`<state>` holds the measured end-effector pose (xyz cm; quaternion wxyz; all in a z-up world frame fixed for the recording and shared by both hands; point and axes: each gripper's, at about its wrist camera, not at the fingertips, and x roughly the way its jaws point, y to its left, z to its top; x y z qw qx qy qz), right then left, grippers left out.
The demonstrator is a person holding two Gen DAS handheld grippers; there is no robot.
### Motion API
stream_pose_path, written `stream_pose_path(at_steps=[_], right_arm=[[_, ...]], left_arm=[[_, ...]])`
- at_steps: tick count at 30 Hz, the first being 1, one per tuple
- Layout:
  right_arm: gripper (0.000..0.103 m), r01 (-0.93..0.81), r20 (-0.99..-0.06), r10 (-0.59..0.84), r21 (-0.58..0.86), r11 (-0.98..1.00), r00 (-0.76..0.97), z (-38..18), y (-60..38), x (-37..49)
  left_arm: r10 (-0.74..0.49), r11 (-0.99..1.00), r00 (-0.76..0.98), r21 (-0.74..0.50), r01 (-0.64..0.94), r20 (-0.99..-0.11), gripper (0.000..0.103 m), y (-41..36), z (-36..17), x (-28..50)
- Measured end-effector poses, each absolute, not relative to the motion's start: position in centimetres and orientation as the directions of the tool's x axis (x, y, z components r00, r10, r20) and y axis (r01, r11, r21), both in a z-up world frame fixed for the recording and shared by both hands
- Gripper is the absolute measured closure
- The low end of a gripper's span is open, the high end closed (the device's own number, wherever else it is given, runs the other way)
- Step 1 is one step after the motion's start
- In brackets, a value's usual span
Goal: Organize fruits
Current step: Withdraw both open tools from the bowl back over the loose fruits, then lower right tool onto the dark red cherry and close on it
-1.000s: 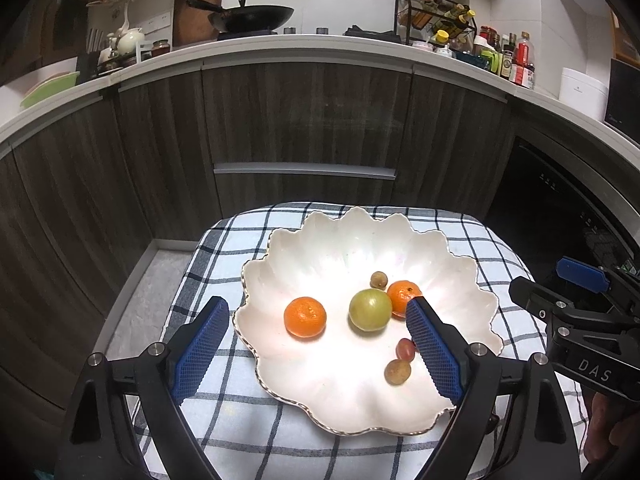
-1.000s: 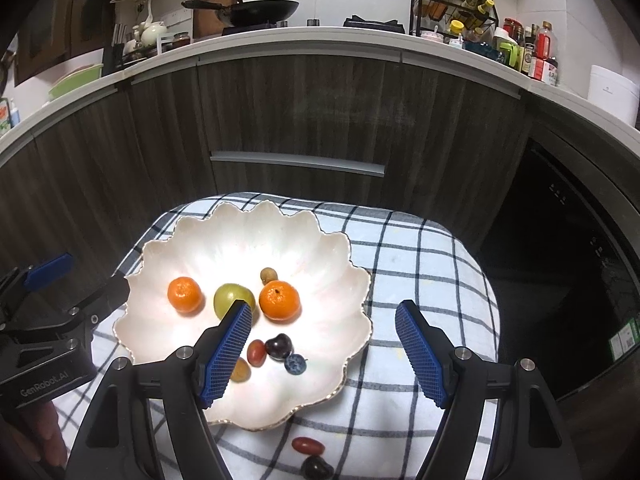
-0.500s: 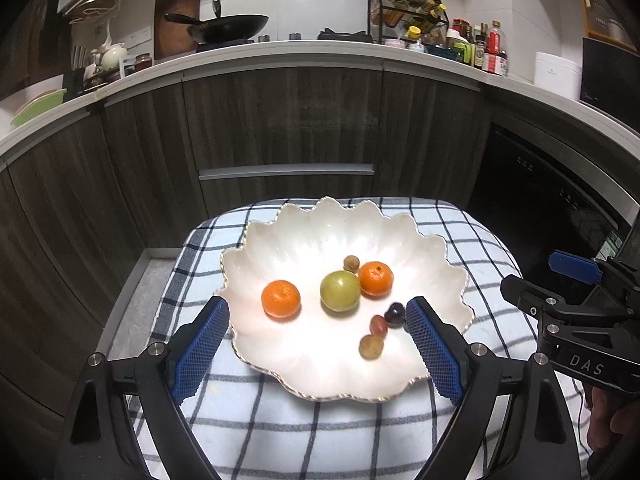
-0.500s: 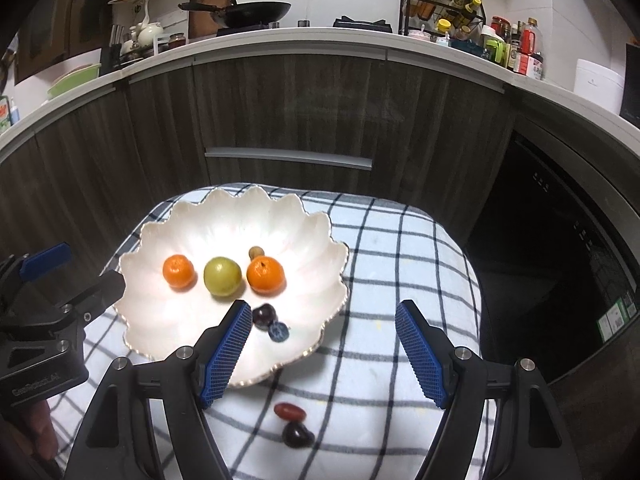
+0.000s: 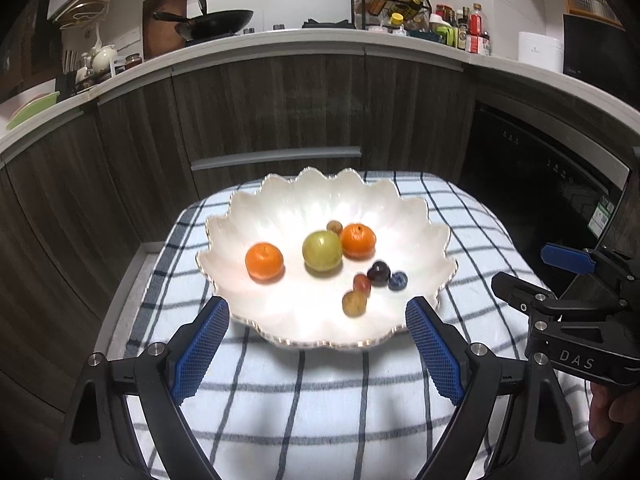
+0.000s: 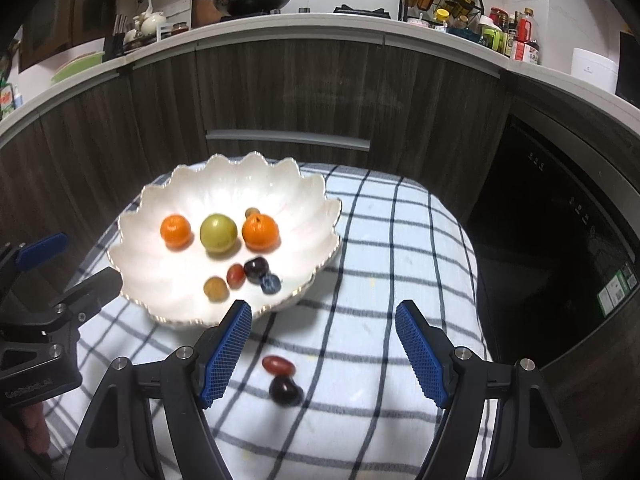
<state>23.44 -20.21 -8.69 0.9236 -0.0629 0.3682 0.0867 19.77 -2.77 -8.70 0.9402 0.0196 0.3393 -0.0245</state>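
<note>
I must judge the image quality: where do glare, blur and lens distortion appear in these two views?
Left wrist view: bright glare on the white bowl, fruits slightly soft, countertop bent by the fisheye, dark corners. Right wrist view: the same glare; the two fruits on the checked cloth look blurred, and the cabinets curve strongly.

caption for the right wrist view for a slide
Open right tongs above two small dark fruits on checked cloth, beside scalloped white bowl.

Home kitchen: wok point(image 5: 218, 20), spice rack point(image 5: 390, 2), dark cabinets point(image 5: 272, 108).
</note>
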Motion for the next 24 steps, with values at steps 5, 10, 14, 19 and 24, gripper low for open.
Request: stream_pose_path(at_steps=[5,10,14,19,24], right_arm=[[0.028,-0.215,-0.703,0.119,-0.049,0.975,0.701,-10.2,-20.3,22.7],[0.028,-0.22,-0.719,0.122,-0.044,0.974,0.684,-11.9,-20.0,22.2],[0.028,-0.217,-0.733,0.122,-0.036,0.975,0.669,-13.2,-20.0,22.0],[0.031,-0.228,-0.751,0.13,-0.028,0.973,0.648,-14.7,-19.5,22.2],[0.043,-0.241,-0.771,0.137,-0.022,0.97,0.622,-16.0,-19.0,22.5]], left_arm=[[-0.034,0.997,0.765,0.032,0.071,-0.643,0.012,-2.9,-9.8,18.8],[-0.044,0.997,0.76,0.026,0.079,-0.648,0.012,-2.8,-10.9,18.4],[-0.051,0.996,0.749,0.025,0.09,-0.66,0.012,-2.8,-12.1,18.2],[-0.059,0.994,0.737,0.026,0.103,-0.673,0.012,-2.9,-13.2,18.2],[-0.068,0.992,0.733,0.029,0.119,-0.677,0.013,-3.0,-13.9,18.4]])
